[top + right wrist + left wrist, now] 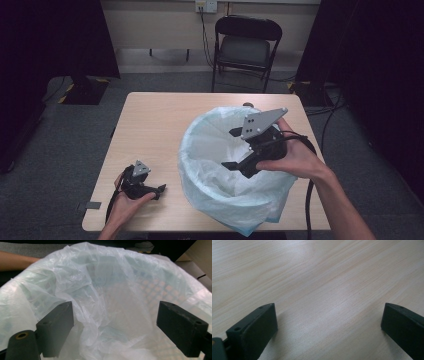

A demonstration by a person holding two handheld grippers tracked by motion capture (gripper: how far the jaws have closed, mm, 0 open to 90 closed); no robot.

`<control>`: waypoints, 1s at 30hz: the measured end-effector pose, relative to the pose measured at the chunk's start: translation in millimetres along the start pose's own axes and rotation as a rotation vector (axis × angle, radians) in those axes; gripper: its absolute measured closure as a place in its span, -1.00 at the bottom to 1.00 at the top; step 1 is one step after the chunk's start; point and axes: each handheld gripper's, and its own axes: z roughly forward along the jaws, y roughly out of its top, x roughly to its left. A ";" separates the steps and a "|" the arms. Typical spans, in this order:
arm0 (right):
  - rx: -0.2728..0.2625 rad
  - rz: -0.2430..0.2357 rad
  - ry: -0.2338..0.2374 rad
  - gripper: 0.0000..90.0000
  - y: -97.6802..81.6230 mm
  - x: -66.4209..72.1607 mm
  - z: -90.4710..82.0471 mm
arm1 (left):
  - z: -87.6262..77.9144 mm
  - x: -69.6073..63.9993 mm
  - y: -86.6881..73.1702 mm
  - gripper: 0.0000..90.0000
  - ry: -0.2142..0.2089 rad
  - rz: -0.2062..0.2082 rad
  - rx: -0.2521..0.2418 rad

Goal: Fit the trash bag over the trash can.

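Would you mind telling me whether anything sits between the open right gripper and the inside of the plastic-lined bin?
Nothing visible does. The right gripper hangs over the mouth of the translucent white plastic bag lining the mesh bin, jaws apart, with crumpled liner beyond them.

No readable text, label, brand, number or sign appears anywhere

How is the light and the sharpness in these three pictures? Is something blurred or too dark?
High view: dim, with black corners, while the table and the white bag are lit. Left gripper view: soft glare on the wood, the left tongs slightly out of focus at the edges. Right gripper view: the bag is bright and hazy, and the right tongs look fairly sharp.
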 end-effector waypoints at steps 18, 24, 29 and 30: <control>-0.104 0.098 -0.192 -0.68 -34.2 -1.9 -57.8 | -0.8 -0.9 -1.0 -1.00 0.006 -0.007 -0.001; -0.131 0.178 -0.235 -0.69 -58.3 -0.9 -70.5 | -1.6 -1.5 -1.5 -1.00 0.008 -0.009 0.000; -0.151 0.196 -0.281 -0.69 -72.8 3.3 -81.2 | -1.7 -1.6 -1.6 -1.00 0.009 -0.010 0.001; -0.156 0.201 -0.285 -0.68 -75.1 4.1 -82.9 | -1.8 -1.8 -1.7 -1.00 0.010 -0.011 0.001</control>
